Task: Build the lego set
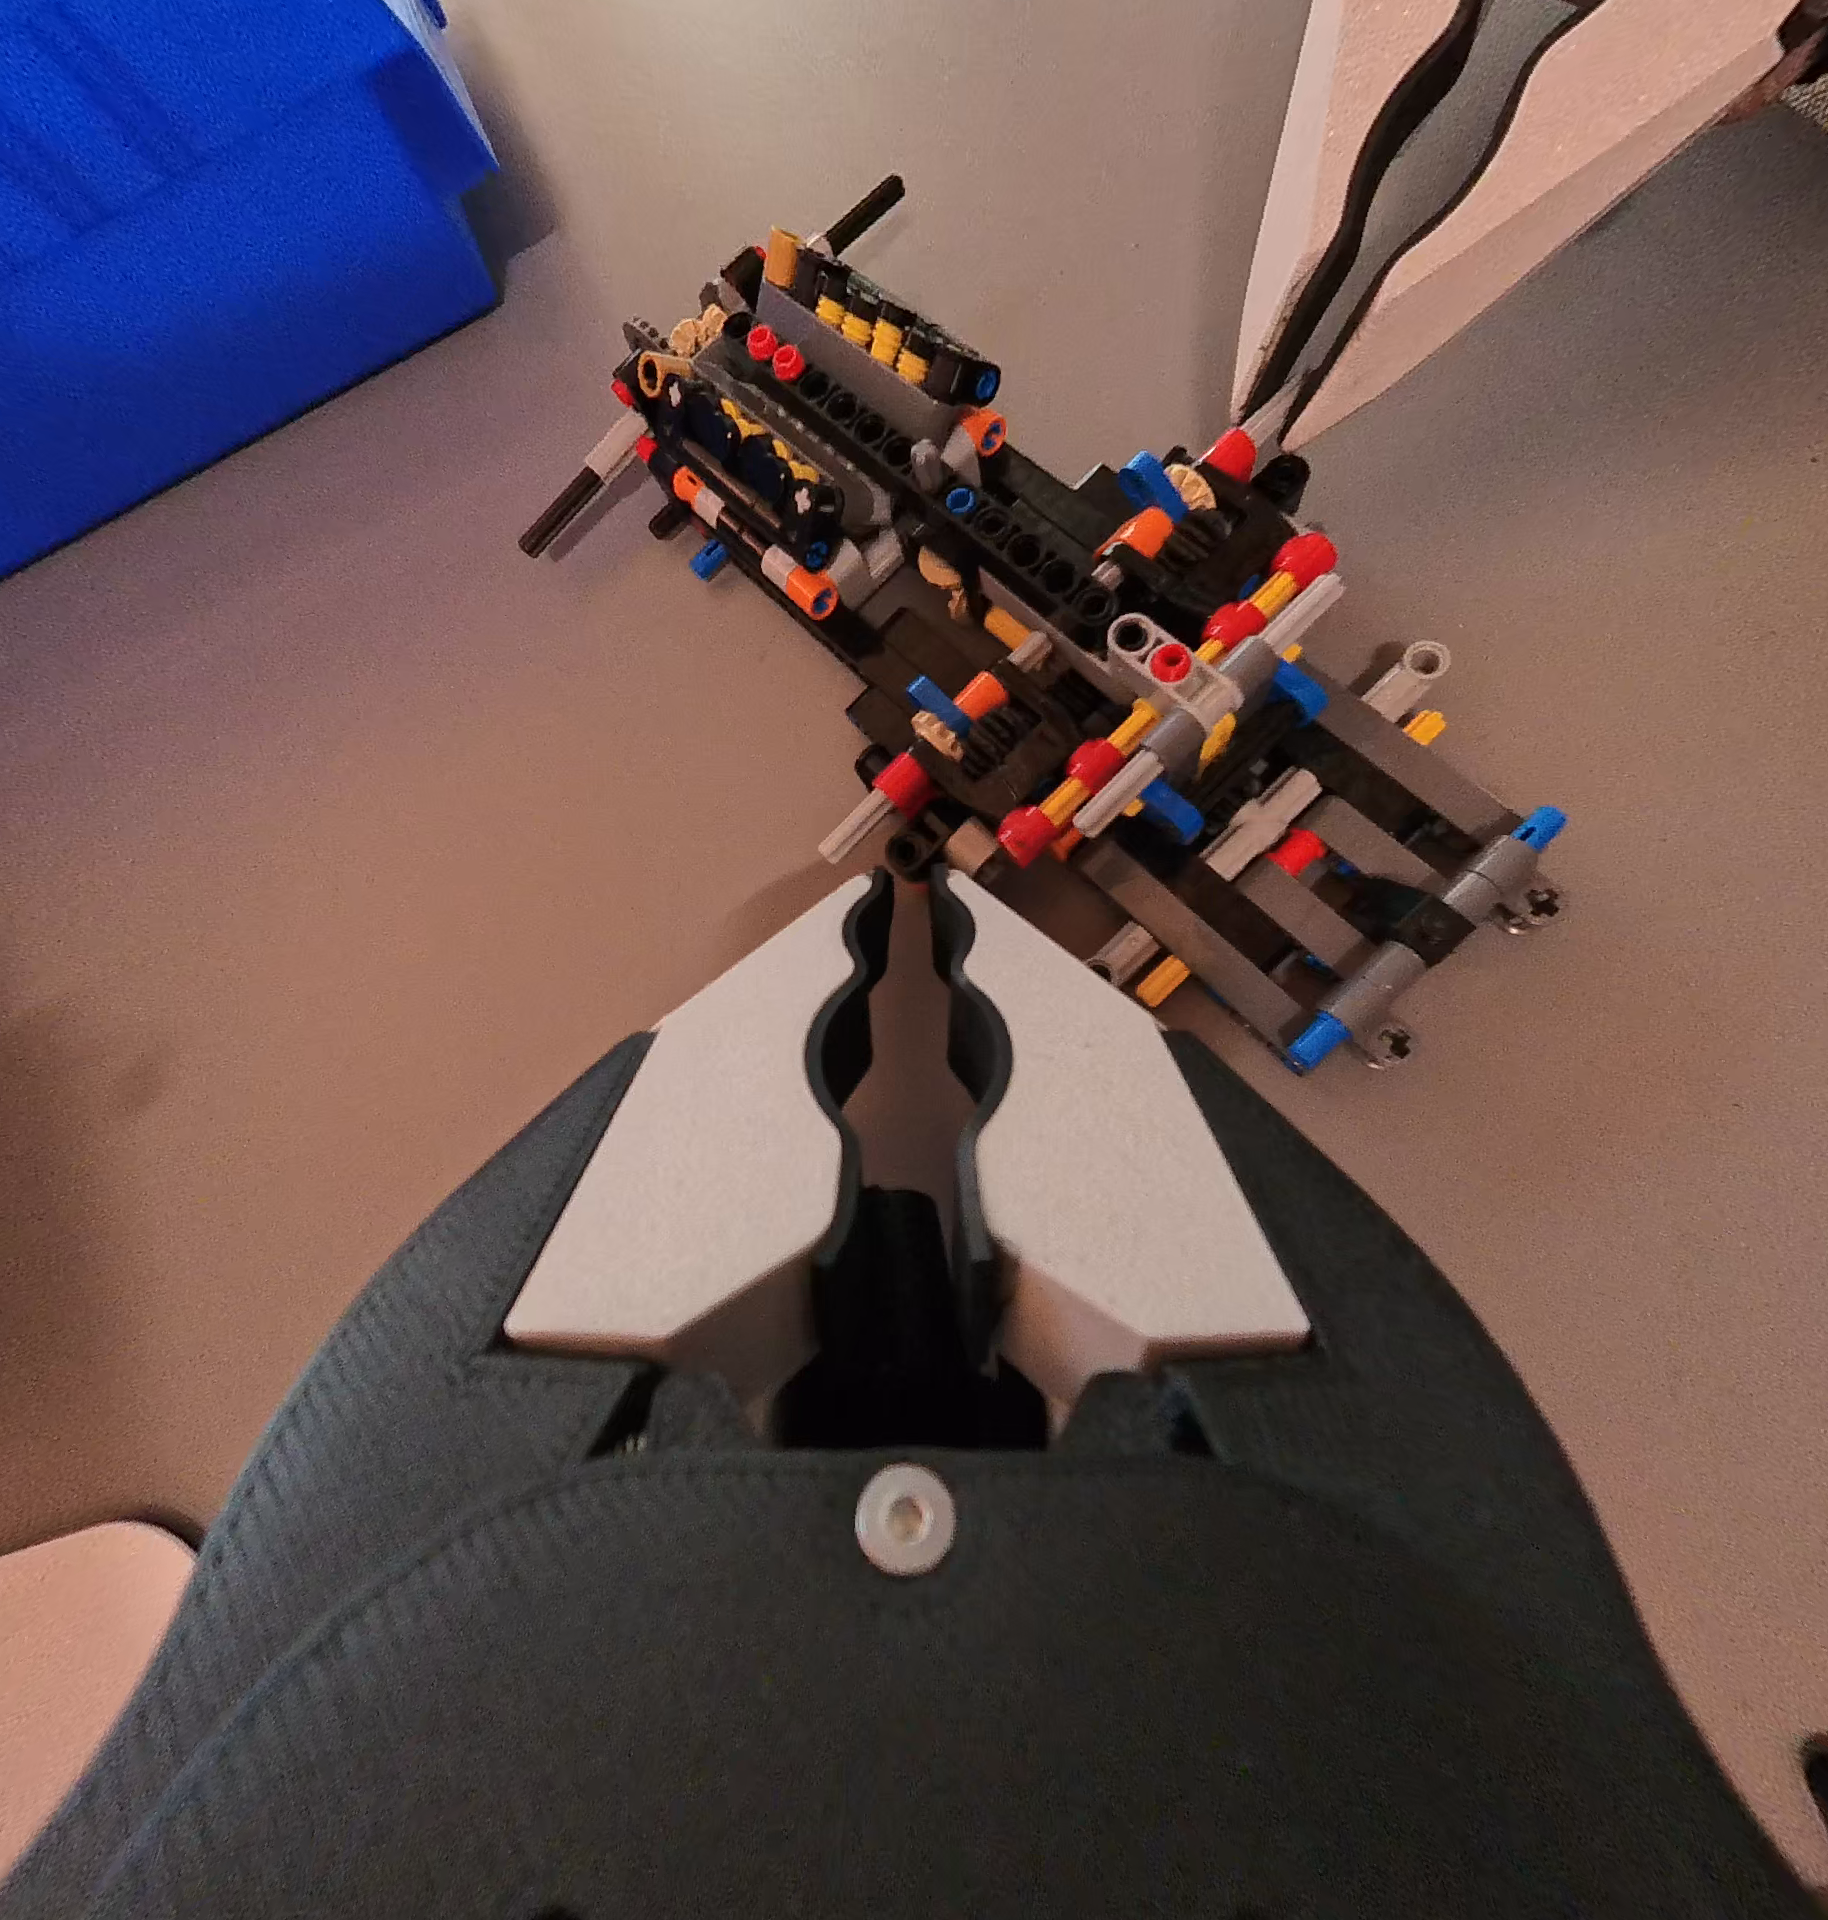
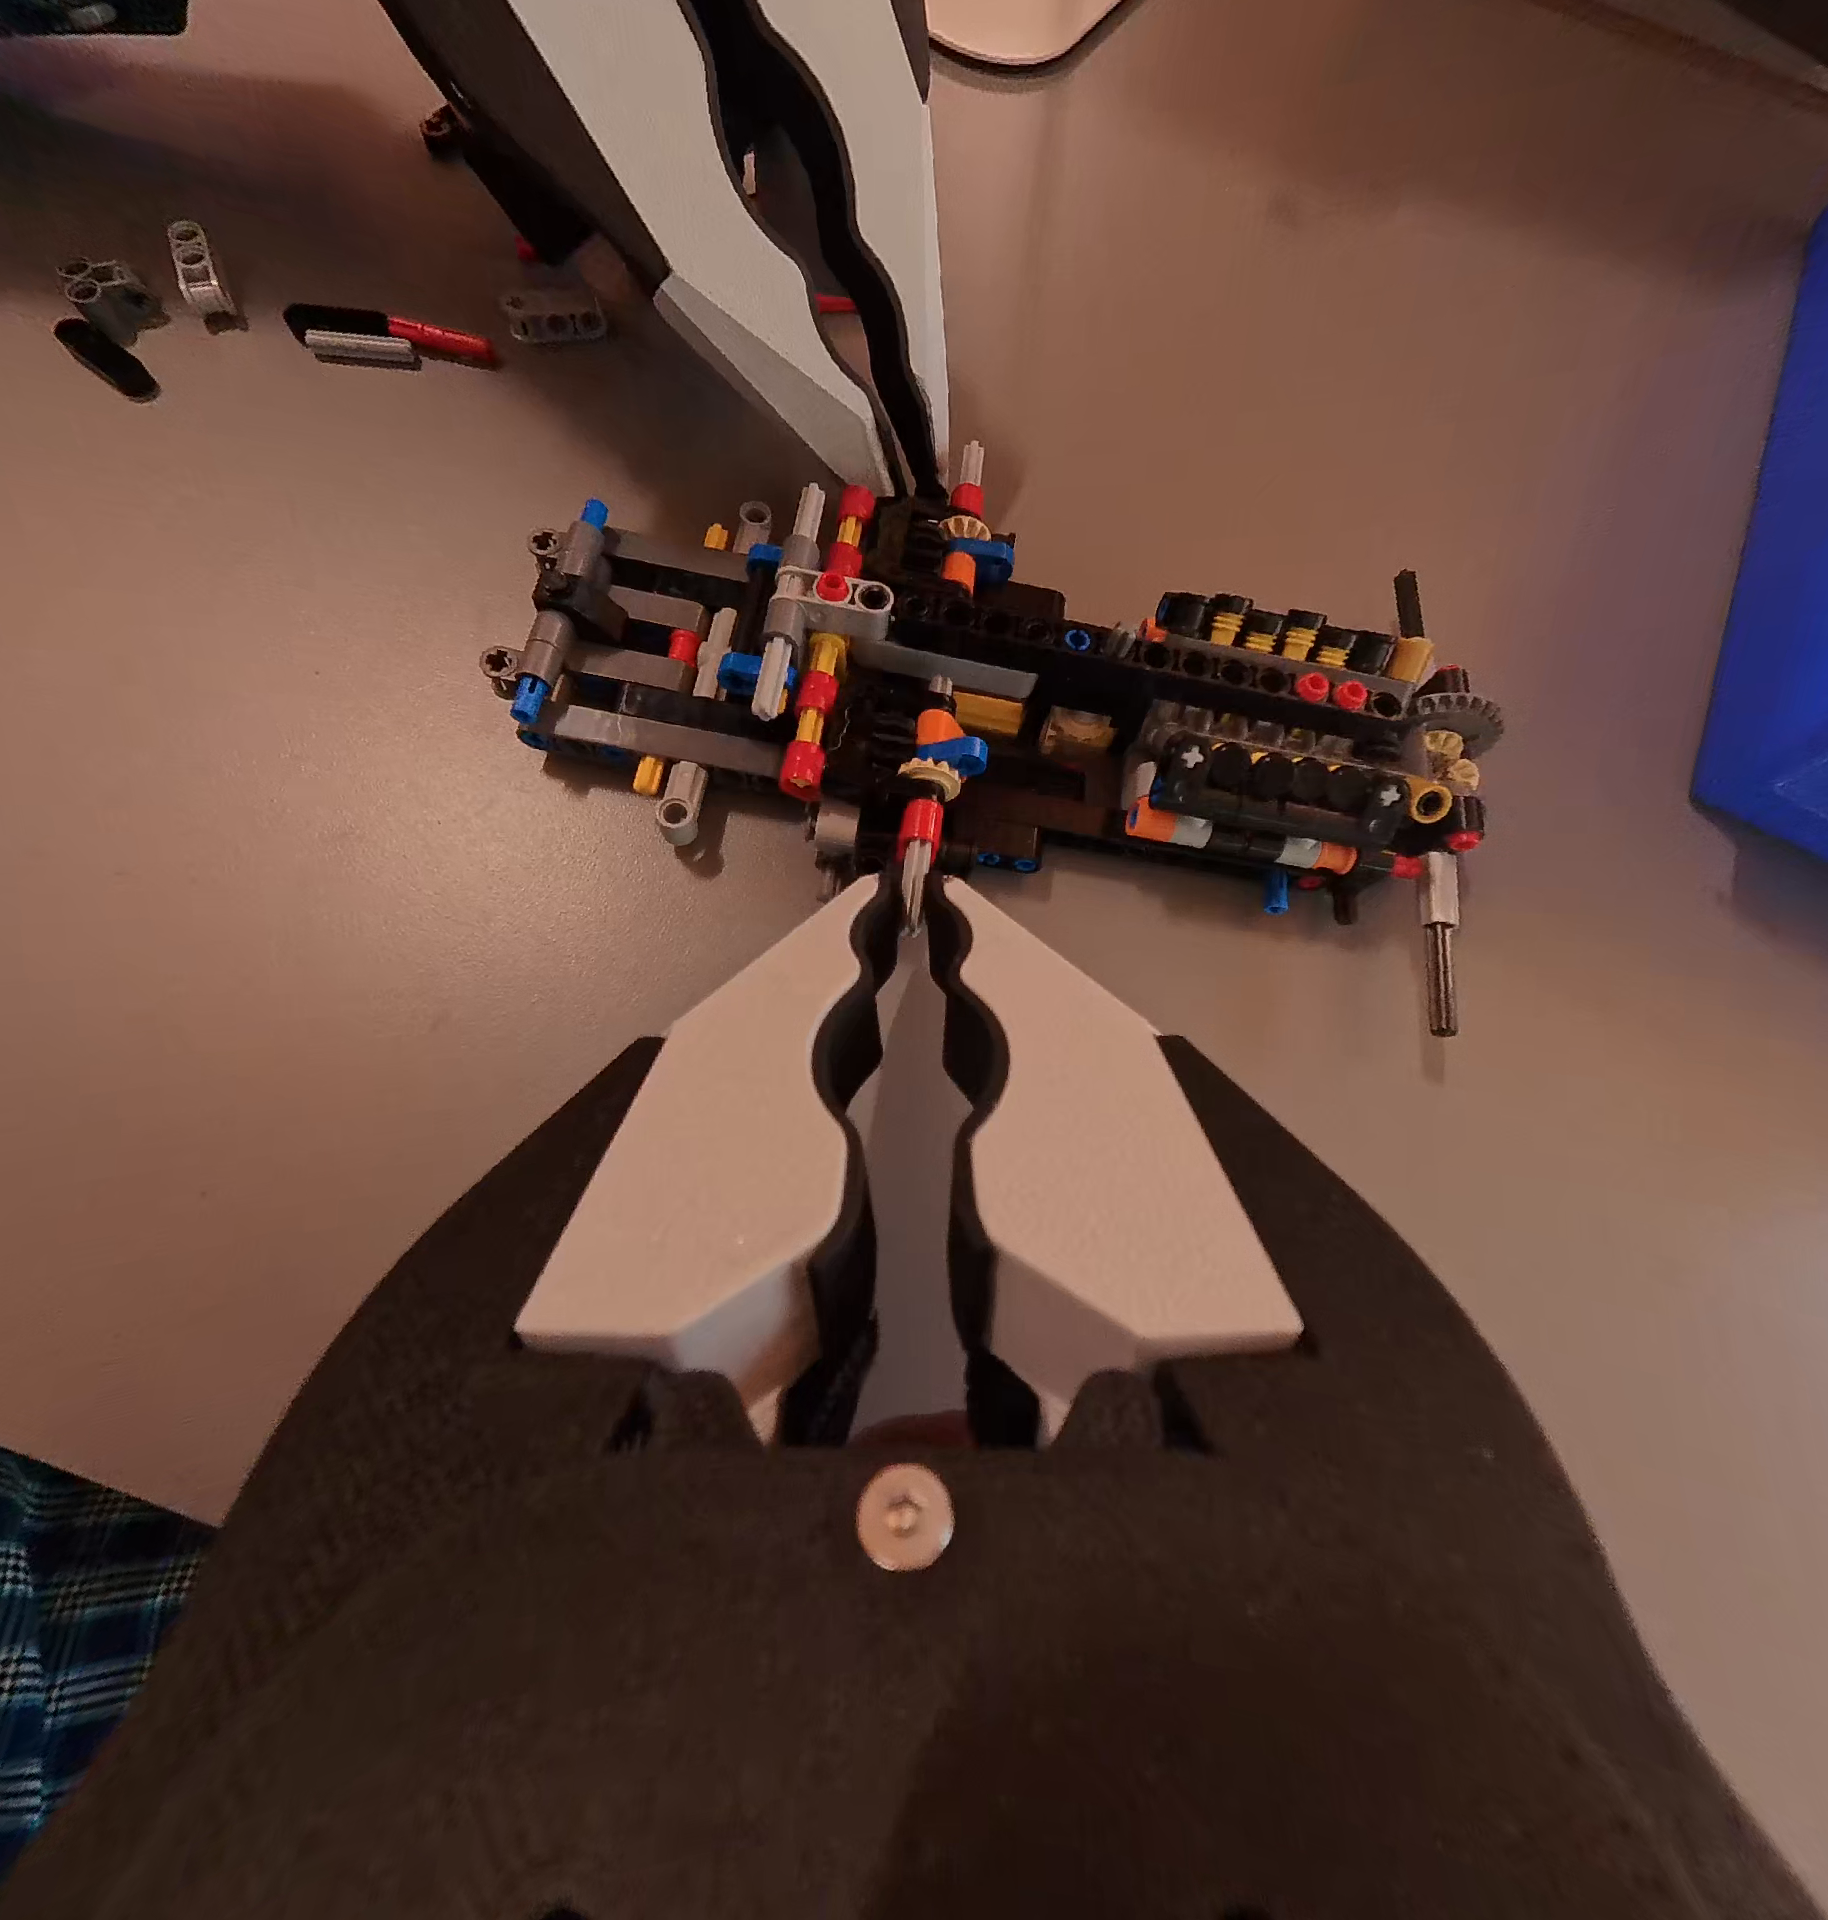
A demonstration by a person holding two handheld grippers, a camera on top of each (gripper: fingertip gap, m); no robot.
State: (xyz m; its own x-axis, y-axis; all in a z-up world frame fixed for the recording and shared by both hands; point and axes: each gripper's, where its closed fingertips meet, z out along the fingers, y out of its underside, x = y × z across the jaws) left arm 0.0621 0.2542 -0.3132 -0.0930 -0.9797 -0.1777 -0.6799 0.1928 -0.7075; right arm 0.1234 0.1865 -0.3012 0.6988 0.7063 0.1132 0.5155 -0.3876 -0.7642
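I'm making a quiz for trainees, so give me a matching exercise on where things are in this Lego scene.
Things:
1. left hand-held gripper
2. right hand-held gripper
3. blue bin
4. loose pieces

Places:
A. table, away from the model
B. at a black corner piece
C. beside the model's engine end
D. at a grey axle tip

Pairs: 1-B, 2-D, 3-C, 4-A

Each claw (image 1: 912,902) (image 2: 912,902): grey fingers, wavy black pads, dark ribbed body, silver screw.
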